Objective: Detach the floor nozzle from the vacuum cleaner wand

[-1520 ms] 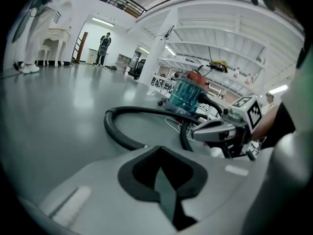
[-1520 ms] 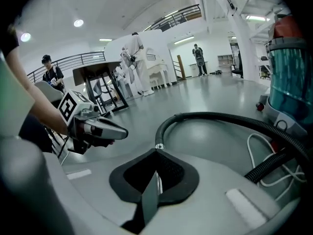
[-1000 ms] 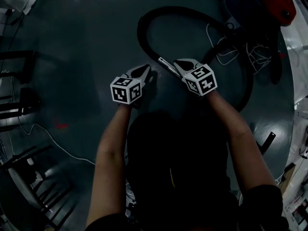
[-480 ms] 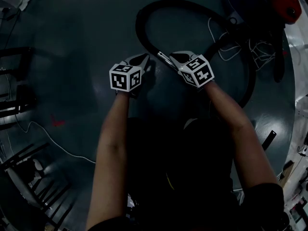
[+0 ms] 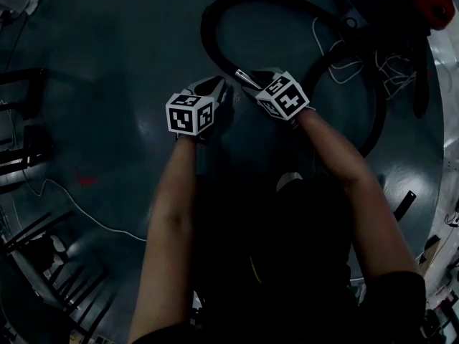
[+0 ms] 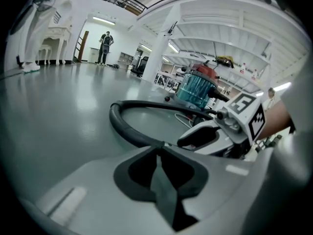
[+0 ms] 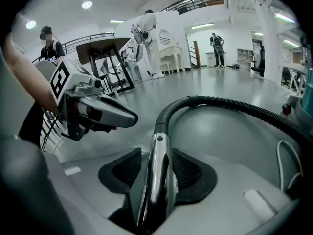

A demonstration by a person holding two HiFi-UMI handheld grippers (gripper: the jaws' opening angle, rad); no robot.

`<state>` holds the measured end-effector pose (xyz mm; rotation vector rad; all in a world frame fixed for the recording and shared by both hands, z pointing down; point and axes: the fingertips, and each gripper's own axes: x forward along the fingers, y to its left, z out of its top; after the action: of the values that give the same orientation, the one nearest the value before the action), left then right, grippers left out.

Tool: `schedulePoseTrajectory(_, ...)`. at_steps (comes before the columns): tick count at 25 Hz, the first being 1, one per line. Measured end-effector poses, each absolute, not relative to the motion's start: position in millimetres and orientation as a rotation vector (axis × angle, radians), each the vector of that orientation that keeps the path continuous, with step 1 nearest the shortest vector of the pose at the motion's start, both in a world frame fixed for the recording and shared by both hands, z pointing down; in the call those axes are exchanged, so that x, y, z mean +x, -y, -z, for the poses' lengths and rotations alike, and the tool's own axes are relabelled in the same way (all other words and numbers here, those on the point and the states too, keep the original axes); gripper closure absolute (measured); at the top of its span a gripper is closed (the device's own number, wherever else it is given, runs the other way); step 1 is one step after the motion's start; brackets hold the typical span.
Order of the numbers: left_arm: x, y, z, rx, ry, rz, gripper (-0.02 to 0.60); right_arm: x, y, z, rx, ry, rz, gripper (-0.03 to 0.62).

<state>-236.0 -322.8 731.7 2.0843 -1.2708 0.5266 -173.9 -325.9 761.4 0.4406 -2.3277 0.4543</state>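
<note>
The right tool (image 5: 251,79) has just opened, with the shiny wand (image 7: 157,175) between its jaws. The left tool (image 5: 217,87) is closed, empty.

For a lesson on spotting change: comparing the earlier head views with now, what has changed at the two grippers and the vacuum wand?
The right gripper has just been opening its jaws; the chrome wand now stands between them, not clamped. The left gripper stays shut and empty, and the black hose lies as before.

Left tool (image 6: 159,153) closed, black hose (image 6: 128,132) beyond
</note>
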Motion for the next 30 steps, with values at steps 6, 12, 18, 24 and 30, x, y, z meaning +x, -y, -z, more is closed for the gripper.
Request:
schedulePoseTrajectory(6,-230,325,-735,2.058,1.265,-0.455,0.498,-175,321,-780,0.420,2.265,-0.411,0.395)
schedulePoseTrajectory(12,-228,330,-740,2.008,1.266,-0.410,0.445,-175,324,-783,0.448,2.232,-0.397,0.425)
schedulePoseTrajectory(18,-225,335,-739,1.986,1.259,-0.337,0.407,-172,323,-765,0.461,2.277,-0.414,0.427)
schedulePoseTrajectory(24,-215,343,-719,1.990,1.184,-0.108,0.334,-159,312,-741,0.441,2.326,-0.398,0.427)
schedulePoseTrajectory(30,-204,345,-722,1.947,1.133,-0.058,0.320,-134,296,-736,0.436,2.337,-0.332,0.427)
